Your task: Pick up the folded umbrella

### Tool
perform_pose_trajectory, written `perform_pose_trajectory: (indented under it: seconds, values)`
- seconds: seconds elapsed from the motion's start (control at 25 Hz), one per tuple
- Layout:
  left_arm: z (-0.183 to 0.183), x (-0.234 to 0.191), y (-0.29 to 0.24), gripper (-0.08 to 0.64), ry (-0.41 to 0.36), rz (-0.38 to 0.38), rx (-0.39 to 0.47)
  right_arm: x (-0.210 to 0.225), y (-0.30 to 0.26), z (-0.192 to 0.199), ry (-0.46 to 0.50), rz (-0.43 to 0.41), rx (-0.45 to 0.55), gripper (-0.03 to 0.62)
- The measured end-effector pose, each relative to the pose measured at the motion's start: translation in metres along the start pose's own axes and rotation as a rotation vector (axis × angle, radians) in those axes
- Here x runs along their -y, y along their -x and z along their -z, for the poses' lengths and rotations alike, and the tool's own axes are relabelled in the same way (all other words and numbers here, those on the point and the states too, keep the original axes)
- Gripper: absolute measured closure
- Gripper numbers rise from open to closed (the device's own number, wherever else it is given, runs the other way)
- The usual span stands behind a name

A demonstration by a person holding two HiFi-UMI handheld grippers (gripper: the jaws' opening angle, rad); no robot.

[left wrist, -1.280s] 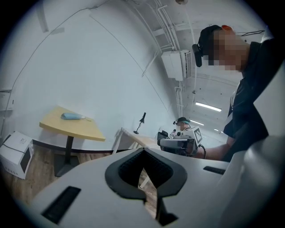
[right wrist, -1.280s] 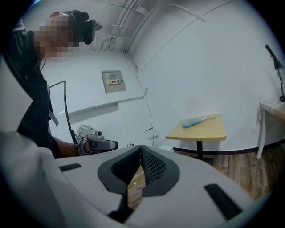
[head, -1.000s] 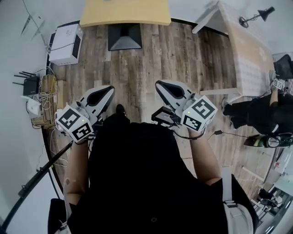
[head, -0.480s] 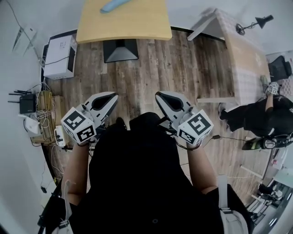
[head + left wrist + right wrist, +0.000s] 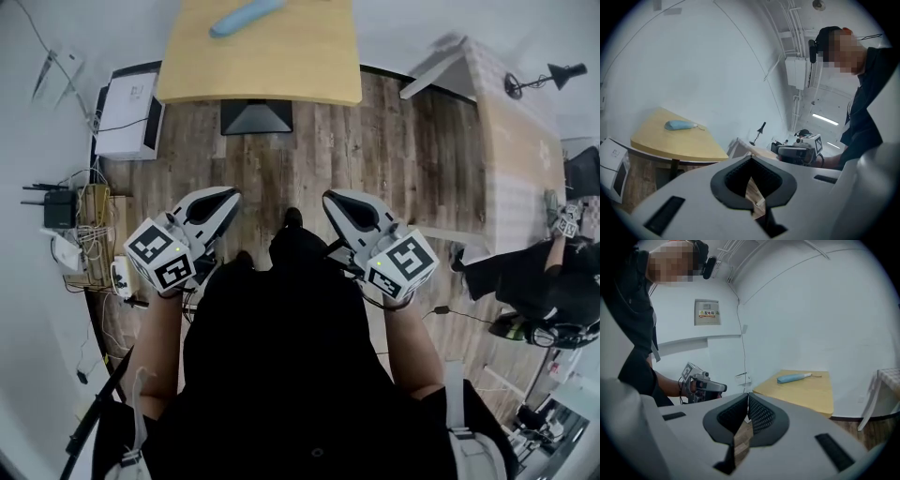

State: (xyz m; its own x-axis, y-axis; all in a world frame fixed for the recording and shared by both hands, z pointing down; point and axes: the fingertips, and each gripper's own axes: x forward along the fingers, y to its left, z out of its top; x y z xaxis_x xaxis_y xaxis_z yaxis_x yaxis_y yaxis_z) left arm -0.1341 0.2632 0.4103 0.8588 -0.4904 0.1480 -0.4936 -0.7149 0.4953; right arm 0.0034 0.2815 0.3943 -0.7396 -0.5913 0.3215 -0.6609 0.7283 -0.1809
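The folded umbrella [image 5: 246, 16] is a light blue roll lying on the far part of a yellow wooden table [image 5: 281, 75]. It also shows as a small shape on the table in the left gripper view [image 5: 680, 125] and the right gripper view [image 5: 793, 378]. My left gripper [image 5: 228, 194] and right gripper [image 5: 330, 197] are held side by side over the wood floor, well short of the table. Both point toward it. In each gripper view the jaws meet at the tip, left gripper [image 5: 751, 157] and right gripper [image 5: 748, 394], with nothing between them.
The table's black base [image 5: 256, 116] stands on the floor under it. A white box-like device [image 5: 128, 98], a router [image 5: 61, 202] and cables line the left wall. A long white table [image 5: 525, 122] with a desk lamp [image 5: 553, 73] and a seated person [image 5: 534, 281] are at right.
The table has drawn nearer and lower in the head view, and the umbrella has come into sight on it. Both grippers have travelled forward together, still shut.
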Motion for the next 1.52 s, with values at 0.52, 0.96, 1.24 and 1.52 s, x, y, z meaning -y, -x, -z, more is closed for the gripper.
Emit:
perform_pose_trajectory:
  seconds: [0.52,0.96,1.24,1.52]
  values:
    - [-0.063,-0.031,-0.075,0.551,-0.004,-0.208,0.087,0.111,-0.020,-0.045,0.049,-0.209,0.017,0.575]
    - [-0.088,-0.053,-0.110,0.551,-0.005,-0.284,0.081,0.162,-0.049,-0.059,0.016,-0.298,0.032,0.574]
    - [-0.102,-0.091,-0.123,0.551,0.049,-0.247,0.111,0.186,-0.076,-0.059,0.001,-0.261,0.014,0.574]
    - [-0.144,-0.151,-0.151,0.551,0.028,-0.168,0.119,0.222,-0.114,-0.091,0.033,-0.175,-0.005,0.575]
